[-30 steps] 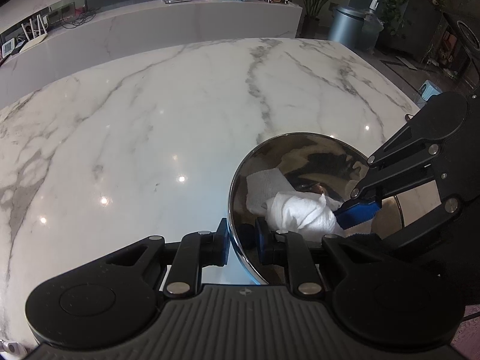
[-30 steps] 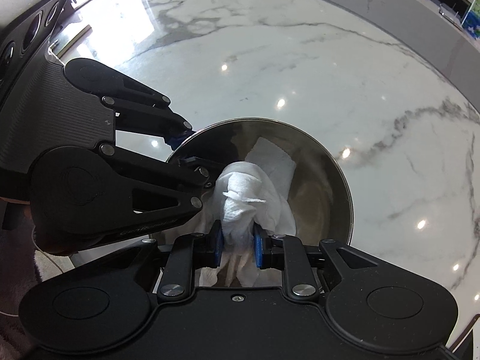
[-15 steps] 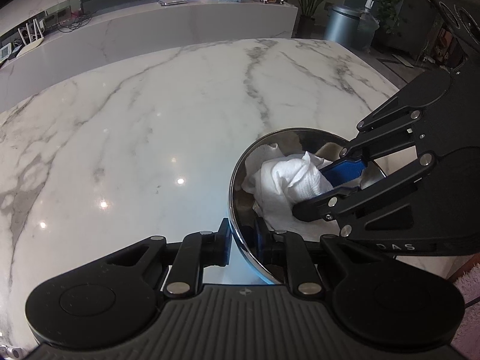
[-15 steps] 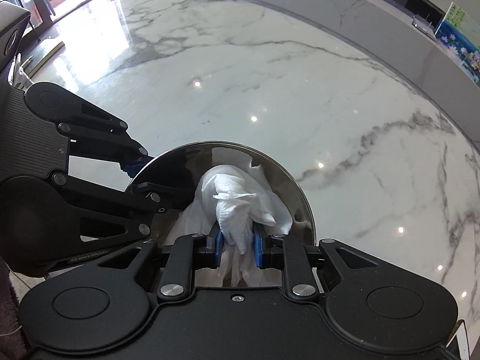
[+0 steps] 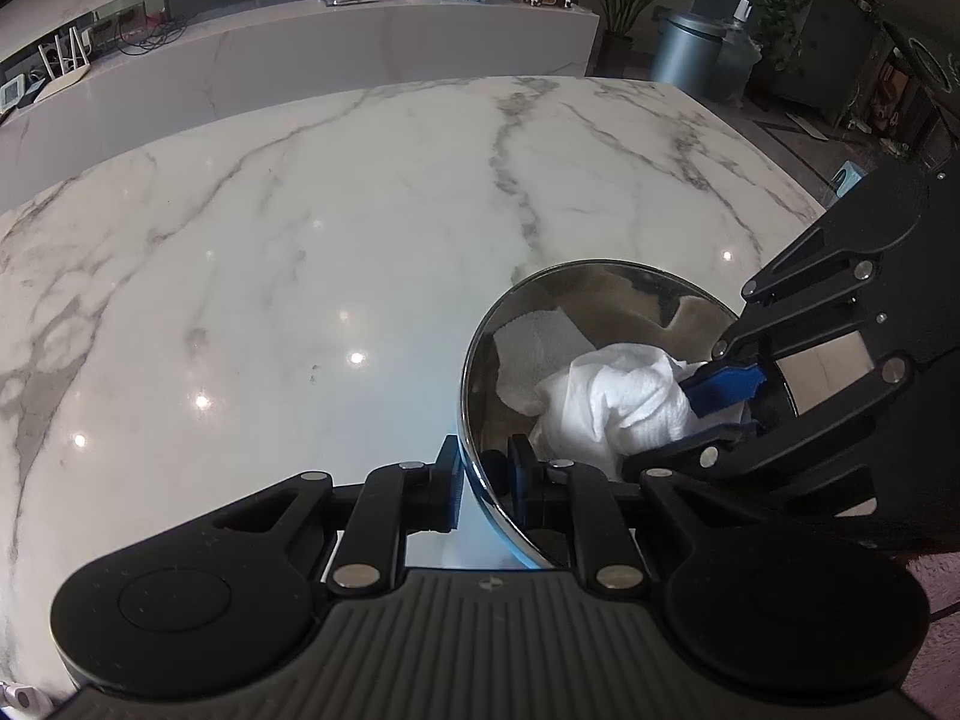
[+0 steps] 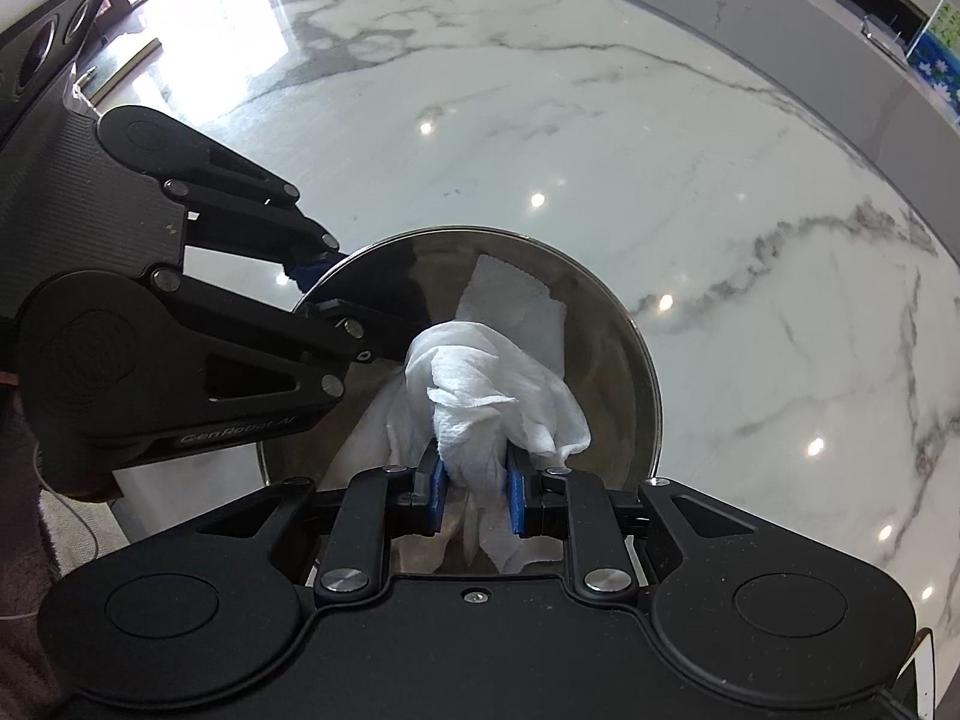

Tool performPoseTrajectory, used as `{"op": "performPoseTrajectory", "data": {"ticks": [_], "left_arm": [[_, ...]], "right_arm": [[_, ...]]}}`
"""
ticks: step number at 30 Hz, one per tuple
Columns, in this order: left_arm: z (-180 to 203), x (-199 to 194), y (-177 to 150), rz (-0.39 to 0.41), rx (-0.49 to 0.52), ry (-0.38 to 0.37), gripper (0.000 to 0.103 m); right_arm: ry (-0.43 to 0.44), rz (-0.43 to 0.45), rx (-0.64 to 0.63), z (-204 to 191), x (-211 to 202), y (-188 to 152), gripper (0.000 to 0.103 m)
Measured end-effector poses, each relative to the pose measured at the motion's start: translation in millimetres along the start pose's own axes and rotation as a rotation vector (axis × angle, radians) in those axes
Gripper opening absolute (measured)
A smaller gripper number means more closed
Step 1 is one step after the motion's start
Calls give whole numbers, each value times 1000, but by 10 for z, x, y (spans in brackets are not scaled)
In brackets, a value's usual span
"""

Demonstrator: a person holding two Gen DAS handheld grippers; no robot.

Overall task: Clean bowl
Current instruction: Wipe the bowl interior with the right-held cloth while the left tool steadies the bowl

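1. The left wrist view looks forward over the left gripper [image 5: 485, 474], close above the marble table [image 5: 300, 276].
2. The right wrist view faces back across it from the opposite side.
3. Both share the steel bowl [image 5: 480, 360] [image 6: 636, 360] and white cloth [image 5: 624, 402] [image 6: 480, 384].

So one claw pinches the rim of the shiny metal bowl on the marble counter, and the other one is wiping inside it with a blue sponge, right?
Not quite: the right gripper wipes with a crumpled white paper towel, not a blue sponge; only its finger pads are blue, as the right wrist view shows. The left gripper does pinch the metal bowl at its rim, on the marble counter.
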State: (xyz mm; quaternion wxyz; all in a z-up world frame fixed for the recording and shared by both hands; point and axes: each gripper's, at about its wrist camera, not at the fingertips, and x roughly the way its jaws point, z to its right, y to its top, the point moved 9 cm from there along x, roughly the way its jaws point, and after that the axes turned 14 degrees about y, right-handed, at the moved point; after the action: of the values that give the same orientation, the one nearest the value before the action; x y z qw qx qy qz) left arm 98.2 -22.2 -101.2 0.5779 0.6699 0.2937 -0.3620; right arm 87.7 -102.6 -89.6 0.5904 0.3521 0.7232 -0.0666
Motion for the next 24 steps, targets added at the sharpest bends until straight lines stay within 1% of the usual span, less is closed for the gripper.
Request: {"op": "performPoseTrajectory", "data": {"ticks": [5,9,14,20,24], "left_arm": [[15,-8,-5,-1,4,-7,14],[9,-14,-10,-1,10,-12,14],[12,-23,-26,0,25,-13,14],[16,-23,-28,1,31,-14,14],[7,-12,-25,-4,20,-17,15]], "right_arm": [[45,-29,-9,-88,-3,-60,18],[36,-27,-8,-85,21,-74,18],[5,3,-4,-19,55,-39,18],[-69,72,20,83,21,9,17],[-90,83,41,111,-11,1,17]]}}
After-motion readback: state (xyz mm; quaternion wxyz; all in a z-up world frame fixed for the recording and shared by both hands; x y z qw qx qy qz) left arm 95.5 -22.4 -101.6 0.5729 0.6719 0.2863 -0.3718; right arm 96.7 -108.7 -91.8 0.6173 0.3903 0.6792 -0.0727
